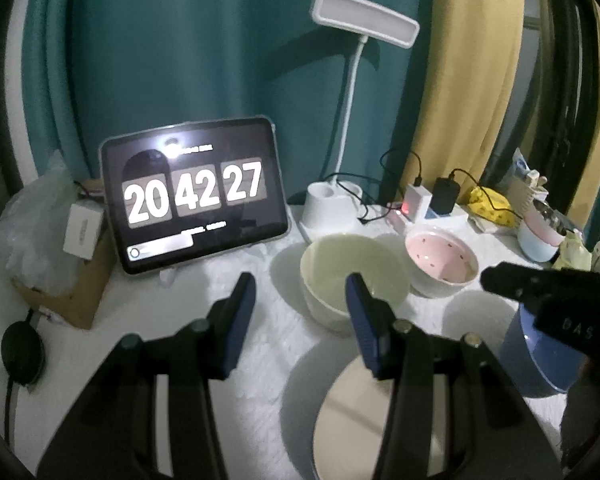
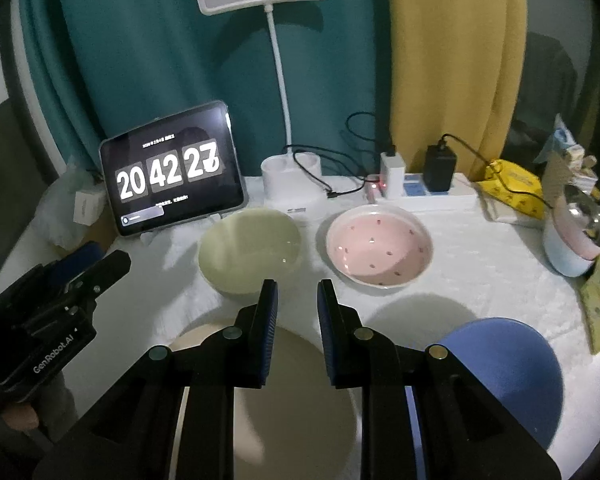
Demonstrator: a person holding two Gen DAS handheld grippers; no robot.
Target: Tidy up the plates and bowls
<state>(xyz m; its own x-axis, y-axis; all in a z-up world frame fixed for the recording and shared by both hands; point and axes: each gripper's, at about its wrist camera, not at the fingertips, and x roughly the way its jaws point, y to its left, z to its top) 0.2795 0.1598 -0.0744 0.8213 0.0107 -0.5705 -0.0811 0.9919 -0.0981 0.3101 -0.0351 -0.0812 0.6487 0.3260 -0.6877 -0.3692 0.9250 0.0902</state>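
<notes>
On the white cloth stand a pale green bowl (image 2: 250,250) and a pink dotted bowl (image 2: 380,250) side by side. Nearer lie a beige plate (image 2: 292,400) and a blue dish (image 2: 512,364). My right gripper (image 2: 297,284) hovers over the beige plate's far edge, jaws narrowly apart and empty. My left gripper (image 1: 300,280) is open and empty. It hangs left of the green bowl (image 1: 352,264), with the beige plate (image 1: 352,420) below its right finger. The right gripper (image 1: 496,276) reaches in over the blue dish (image 1: 540,364). The pink bowl (image 1: 442,260) sits behind.
A tablet (image 2: 172,176) showing a clock leans at the back left, beside a white desk lamp (image 2: 292,184). A power strip (image 2: 420,192) with chargers and cables runs along the back. A cardboard box (image 1: 72,292), a yellow packet (image 2: 512,188) and a cup (image 2: 572,240) crowd the sides.
</notes>
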